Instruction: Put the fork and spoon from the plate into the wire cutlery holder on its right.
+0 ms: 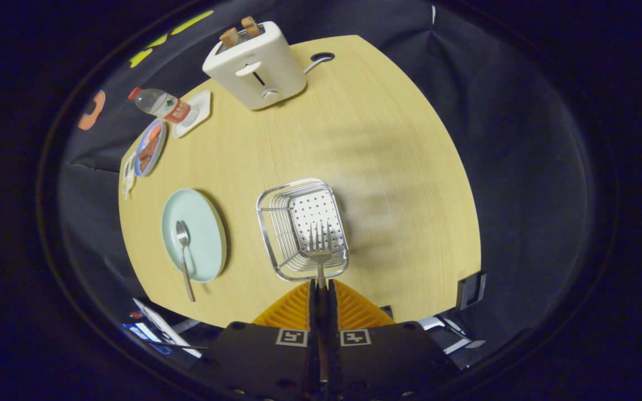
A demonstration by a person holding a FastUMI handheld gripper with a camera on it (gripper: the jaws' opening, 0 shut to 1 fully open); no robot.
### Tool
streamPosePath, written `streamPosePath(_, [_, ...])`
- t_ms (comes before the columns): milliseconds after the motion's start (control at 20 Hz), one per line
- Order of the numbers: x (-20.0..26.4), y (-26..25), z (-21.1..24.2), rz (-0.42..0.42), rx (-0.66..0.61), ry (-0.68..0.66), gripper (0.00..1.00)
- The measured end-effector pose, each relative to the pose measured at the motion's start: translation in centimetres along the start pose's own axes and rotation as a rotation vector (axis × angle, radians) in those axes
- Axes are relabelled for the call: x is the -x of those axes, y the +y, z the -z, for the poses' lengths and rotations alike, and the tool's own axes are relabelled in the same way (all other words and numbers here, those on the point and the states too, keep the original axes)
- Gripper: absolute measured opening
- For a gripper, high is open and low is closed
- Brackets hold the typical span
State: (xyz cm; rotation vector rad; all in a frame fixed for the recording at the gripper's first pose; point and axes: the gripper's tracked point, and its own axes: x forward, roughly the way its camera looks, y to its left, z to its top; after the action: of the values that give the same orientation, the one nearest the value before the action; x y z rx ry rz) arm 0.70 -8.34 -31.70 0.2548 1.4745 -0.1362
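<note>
My gripper (321, 285) is shut on the handle of a steel fork (319, 245). The fork's tines point ahead and hang over the near end of the wire cutlery holder (271, 236), a silver basket with a perforated plate inside. I cannot tell whether the fork touches the holder. To the left of the holder lies a pale green plate (207, 223). A steel spoon (183, 253) rests on it, bowl on the plate and handle sticking out over the plate's near rim.
All of this sits on a light wooden table (388, 167). A white toaster (254, 67) with two slices stands at the far end. At the far left are a water bottle (159, 104), a white dish (198, 114) and a blue-rimmed plate of food (150, 147).
</note>
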Motion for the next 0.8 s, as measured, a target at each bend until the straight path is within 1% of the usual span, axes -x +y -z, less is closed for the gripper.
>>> streamPosePath(50, [-0.1, 0.1, 0.1, -0.011, -0.01, 0.0, 0.06])
streamPosePath(200, [0.4, 0.4, 0.2, -0.031, -0.021, -0.023, 0.18])
streamPosePath(250, [0.7, 0.5, 0.1, -0.032, -0.022, -0.041, 0.25])
streamPosePath(300, [1.1, 0.6, 0.0, -0.036, -0.014, -0.06, 0.25])
streamPosePath(350, [1.5, 0.7, -0.1, -0.035, 0.0, -0.08, 0.28])
streamPosePath(400, [1.9, 0.8, -0.2, -0.034, 0.015, -0.103, 0.28])
streamPosePath(550, [2.9, 1.4, -0.2, -0.037, 0.044, -0.152, 0.36])
streamPosePath(650, [4.0, 1.7, -0.4, -0.042, 0.067, -0.207, 0.53])
streamPosePath(700, [4.6, 2.1, -0.6, -0.046, 0.085, -0.248, 0.58])
streamPosePath(800, [6.5, 3.1, -1.2, -0.054, 0.142, -0.365, 0.77])
